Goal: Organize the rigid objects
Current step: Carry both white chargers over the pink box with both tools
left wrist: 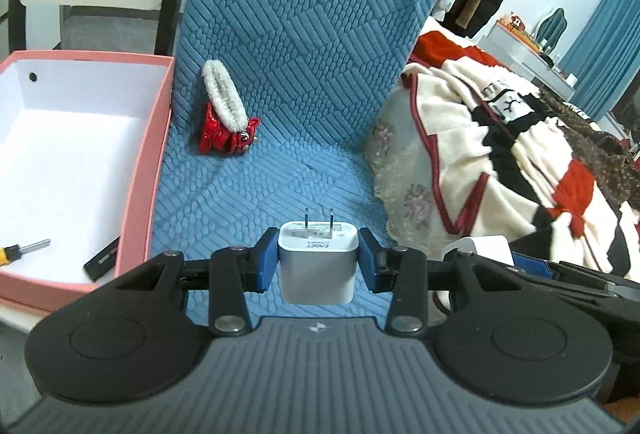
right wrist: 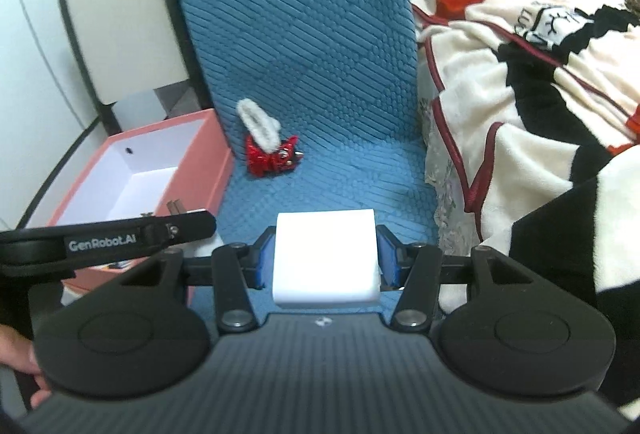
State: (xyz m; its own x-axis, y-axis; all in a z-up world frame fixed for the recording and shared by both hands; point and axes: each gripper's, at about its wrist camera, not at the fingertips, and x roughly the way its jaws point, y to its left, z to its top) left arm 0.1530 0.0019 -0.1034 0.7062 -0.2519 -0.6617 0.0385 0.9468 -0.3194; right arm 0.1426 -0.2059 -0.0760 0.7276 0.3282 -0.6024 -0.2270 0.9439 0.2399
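Note:
My left gripper (left wrist: pixel 318 258) is shut on a white plug adapter (left wrist: pixel 317 266), prongs pointing forward, above the blue chair seat (left wrist: pixel 260 186). My right gripper (right wrist: pixel 326 258) is shut on a white rectangular block (right wrist: pixel 326 258) above the same seat (right wrist: pixel 332 186). A red hair clip (left wrist: pixel 224 136) with a white fluffy clip (left wrist: pixel 222 94) leaning on it lies at the back of the seat; the pair also shows in the right wrist view (right wrist: pixel 274 154). The pink box (left wrist: pixel 144 170) stands left of the seat, holding a yellow-handled screwdriver (left wrist: pixel 20 252) and a black object (left wrist: pixel 102 260).
A bed with a cream, red and black blanket (left wrist: pixel 520 162) lies right of the chair. A white folding chair (right wrist: pixel 116 30) stands behind the pink box (right wrist: pixel 200 170). The left gripper's arm (right wrist: pixel 108 240) crosses the right wrist view at left. Clothes hang at the back.

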